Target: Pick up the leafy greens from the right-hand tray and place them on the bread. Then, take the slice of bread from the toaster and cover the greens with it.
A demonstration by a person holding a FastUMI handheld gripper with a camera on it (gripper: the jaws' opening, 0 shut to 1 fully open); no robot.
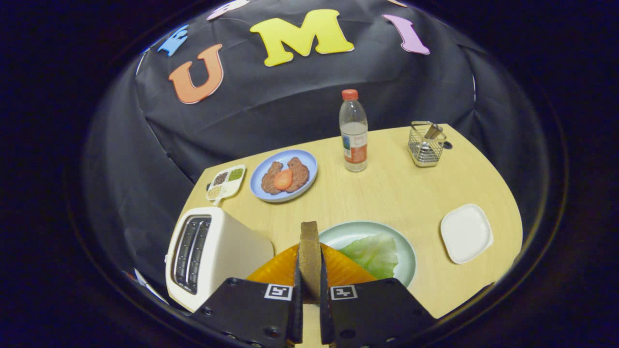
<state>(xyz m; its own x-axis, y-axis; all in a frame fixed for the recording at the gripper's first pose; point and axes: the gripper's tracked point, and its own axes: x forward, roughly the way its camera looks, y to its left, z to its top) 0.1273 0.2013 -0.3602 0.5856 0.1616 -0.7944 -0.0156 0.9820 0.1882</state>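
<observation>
A: Where's the bread slice [309,258]?
B: Upright between the fingers of the gripper [310,290], edge-on, above the pale plate [408,263] with the leafy greens [372,253], beside the toaster [213,253].
A: Handling?
B: Looks light, soft, crumbly; hold the flat faces gently.
A: Gripper?
B: Nearly closed, pinching the slice on both sides.

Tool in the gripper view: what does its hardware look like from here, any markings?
The tool shows two flat, dark, angular plates side by side, each dotted with screw holes. Each plate carries a small square black-and-white marker tag near its inner top corner. I see no cables or sleeve.
</observation>
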